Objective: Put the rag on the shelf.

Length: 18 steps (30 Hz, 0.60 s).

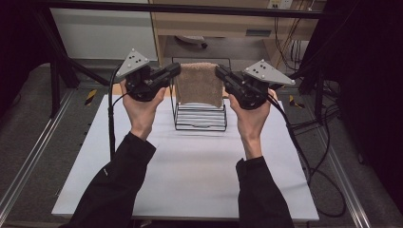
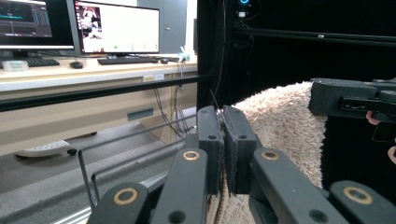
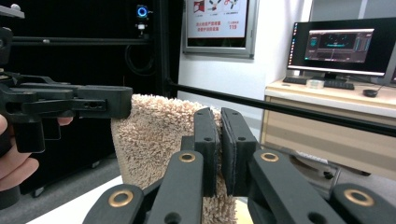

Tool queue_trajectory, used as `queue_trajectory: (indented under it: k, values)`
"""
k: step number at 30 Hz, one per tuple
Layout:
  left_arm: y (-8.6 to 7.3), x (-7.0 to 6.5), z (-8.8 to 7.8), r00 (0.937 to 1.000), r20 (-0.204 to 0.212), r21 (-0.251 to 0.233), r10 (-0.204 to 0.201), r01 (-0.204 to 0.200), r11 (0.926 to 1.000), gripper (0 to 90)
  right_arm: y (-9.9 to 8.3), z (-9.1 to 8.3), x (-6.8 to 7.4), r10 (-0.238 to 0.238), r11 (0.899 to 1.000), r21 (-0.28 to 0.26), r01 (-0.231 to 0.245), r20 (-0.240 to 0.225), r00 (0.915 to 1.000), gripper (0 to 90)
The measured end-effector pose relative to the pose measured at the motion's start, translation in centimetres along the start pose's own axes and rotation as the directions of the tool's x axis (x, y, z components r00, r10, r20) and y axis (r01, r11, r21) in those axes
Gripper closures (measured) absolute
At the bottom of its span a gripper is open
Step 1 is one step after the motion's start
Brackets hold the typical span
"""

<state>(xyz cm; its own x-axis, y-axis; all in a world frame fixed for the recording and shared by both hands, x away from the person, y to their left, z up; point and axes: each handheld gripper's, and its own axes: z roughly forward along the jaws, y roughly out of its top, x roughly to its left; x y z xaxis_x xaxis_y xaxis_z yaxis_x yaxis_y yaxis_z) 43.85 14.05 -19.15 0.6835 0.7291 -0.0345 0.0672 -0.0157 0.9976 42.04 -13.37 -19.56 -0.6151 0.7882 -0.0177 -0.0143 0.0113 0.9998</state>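
A beige terry towel (image 1: 199, 84) hangs flat between the two grippers, over a black wire rack (image 1: 199, 121) at the far middle of the white table (image 1: 190, 166). My left gripper (image 1: 177, 70) pinches the towel's upper left corner. My right gripper (image 1: 219, 71) pinches its upper right corner. In the left gripper view the jaws of the left gripper (image 2: 223, 122) stand together with the towel (image 2: 285, 121) edge caught between them. The right gripper view has the right gripper (image 3: 220, 123) shut on the towel (image 3: 154, 135) the same way. I cannot tell whether the towel touches the rack's top bar.
Rack wires (image 2: 121, 149) run to the left of the left gripper's jaws. A desk with monitors (image 2: 116, 28) stands beyond the table. Dark frame bars (image 1: 190, 8) cross overhead, and cables (image 1: 309, 156) trail off the table's right side. The white table's near half lies bare.
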Motion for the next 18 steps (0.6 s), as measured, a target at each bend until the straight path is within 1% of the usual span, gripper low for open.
queue_trajectory:
  k: [2,5,9,14,18]
  values:
    - [0.5,0.1,0.2,1.0000,0.002,-0.005,-0.001,0.001,1.0000,86.3,0.5,0.2,-0.2,-0.001,1.000,-0.005,0.001,0.007,1.0000,85.8]
    - [1.1,0.4,0.5,0.9998,0.009,-0.011,-0.016,0.016,0.9998,86.3,1.1,0.4,-0.5,0.005,1.000,-0.011,-0.005,0.008,1.0000,85.8]
    - [1.7,0.5,0.8,1.0000,0.000,-0.008,-0.005,0.005,1.0000,86.3,1.7,0.7,-0.7,-0.006,1.000,-0.017,0.006,0.015,0.9999,85.8]
    - [2.3,0.8,1.2,1.0000,0.000,-0.013,-0.006,0.006,0.9999,86.3,2.3,1.1,-1.0,-0.006,1.000,-0.024,0.007,0.019,0.9998,85.8]
    - [2.9,1.1,1.6,0.9999,-0.011,-0.010,-0.007,0.007,0.9999,86.3,2.5,1.6,-1.4,-0.008,0.999,-0.035,0.009,0.023,0.9997,85.8]
